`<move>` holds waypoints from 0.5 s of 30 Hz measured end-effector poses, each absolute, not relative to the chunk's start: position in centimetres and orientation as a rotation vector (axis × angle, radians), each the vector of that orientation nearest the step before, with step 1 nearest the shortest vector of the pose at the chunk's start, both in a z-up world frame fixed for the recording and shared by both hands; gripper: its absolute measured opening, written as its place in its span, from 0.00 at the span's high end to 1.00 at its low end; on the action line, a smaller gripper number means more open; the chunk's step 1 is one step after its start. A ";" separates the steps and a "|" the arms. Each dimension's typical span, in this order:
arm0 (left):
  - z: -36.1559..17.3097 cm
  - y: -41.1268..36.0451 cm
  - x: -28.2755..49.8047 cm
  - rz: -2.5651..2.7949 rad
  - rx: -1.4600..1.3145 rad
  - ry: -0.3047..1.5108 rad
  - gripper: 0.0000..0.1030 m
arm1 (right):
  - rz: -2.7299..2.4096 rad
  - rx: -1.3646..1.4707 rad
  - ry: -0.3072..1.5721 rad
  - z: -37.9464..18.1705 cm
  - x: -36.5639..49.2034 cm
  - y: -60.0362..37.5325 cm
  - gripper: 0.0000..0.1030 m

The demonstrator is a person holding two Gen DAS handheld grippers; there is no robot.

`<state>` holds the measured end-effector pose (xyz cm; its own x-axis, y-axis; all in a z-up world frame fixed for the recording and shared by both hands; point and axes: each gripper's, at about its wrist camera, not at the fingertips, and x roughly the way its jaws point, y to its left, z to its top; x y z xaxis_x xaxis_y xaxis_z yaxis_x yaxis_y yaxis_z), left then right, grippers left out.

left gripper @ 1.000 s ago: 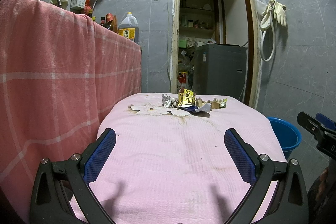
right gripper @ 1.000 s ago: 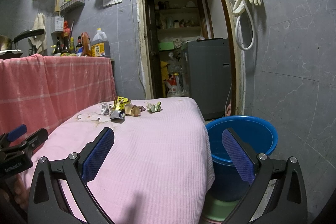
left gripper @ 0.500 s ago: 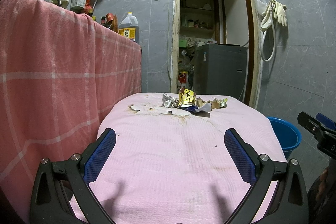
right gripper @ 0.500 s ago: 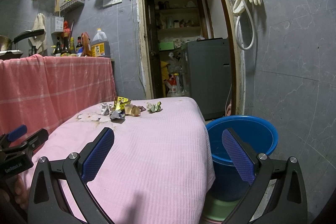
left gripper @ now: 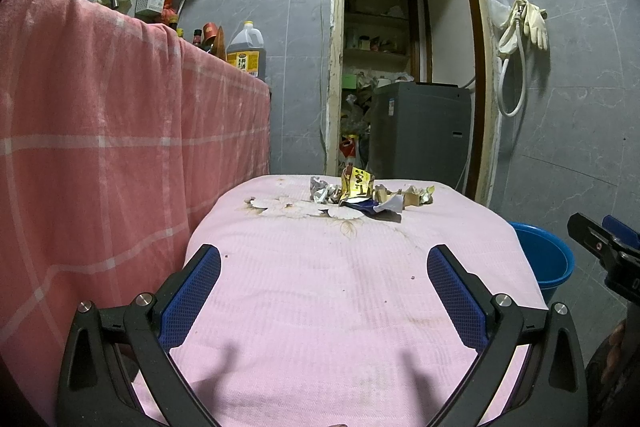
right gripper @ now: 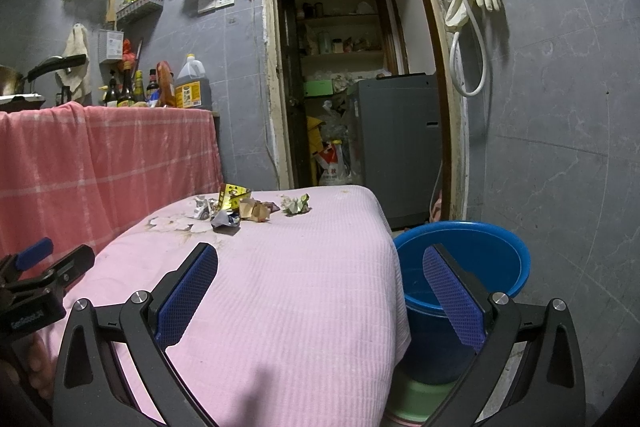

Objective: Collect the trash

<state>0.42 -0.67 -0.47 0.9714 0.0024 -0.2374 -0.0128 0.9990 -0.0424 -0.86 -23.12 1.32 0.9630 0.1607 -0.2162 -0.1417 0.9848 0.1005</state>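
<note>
You are seeing the blue bucket (left gripper: pixel 546 259) only partly, the pink-covered table (left gripper: pixel 360 287) hiding its left side.

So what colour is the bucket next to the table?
The bucket is bright blue. It shows best in the right wrist view, beside the pink-covered table.

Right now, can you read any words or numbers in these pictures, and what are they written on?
"GenRobot.AI": small white print on the body of the left gripper.
Yellow wrapper: black characters, too crumpled to read.
Oil jug: yellow label, too small to read.
White and red bag in the doorway: red characters, blurred.
Washing machine: a sticker, too small to read.
</note>
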 end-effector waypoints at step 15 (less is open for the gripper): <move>2.2 0.6 3.7 0.042 -0.031 0.240 0.02 | 0.148 0.070 0.139 4.8 3.0 -22.7 0.00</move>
<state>3.70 0.63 2.16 0.9706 0.0377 -0.2379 -0.0450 0.9987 -0.0252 3.04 -22.73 4.82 0.9795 0.1519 -0.1325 -0.1422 0.9866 0.0796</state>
